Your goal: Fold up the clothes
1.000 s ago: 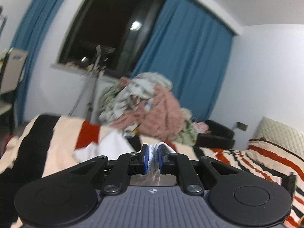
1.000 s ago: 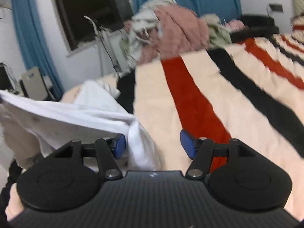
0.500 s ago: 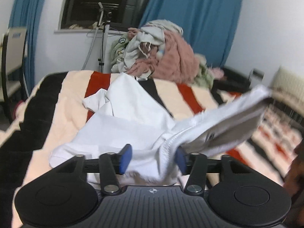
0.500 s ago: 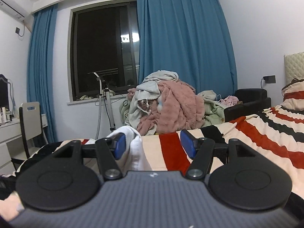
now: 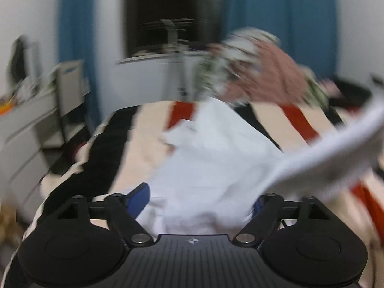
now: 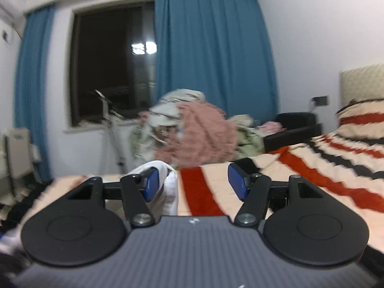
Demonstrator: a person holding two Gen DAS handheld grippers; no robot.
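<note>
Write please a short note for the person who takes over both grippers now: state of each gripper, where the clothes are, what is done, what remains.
Left gripper: its jaws are opening; the white garment lies between them, not pinched.
Right gripper: open; a fold of the white garment rests against its left pad only.
Garment: spread crumpled on the striped blanket, one part lifted to the right.
Unsorted clothes pile waits at the far edge of the bed.
Done: no neat fold visible.
Left: flatten and fold this garment, then the pile.
</note>
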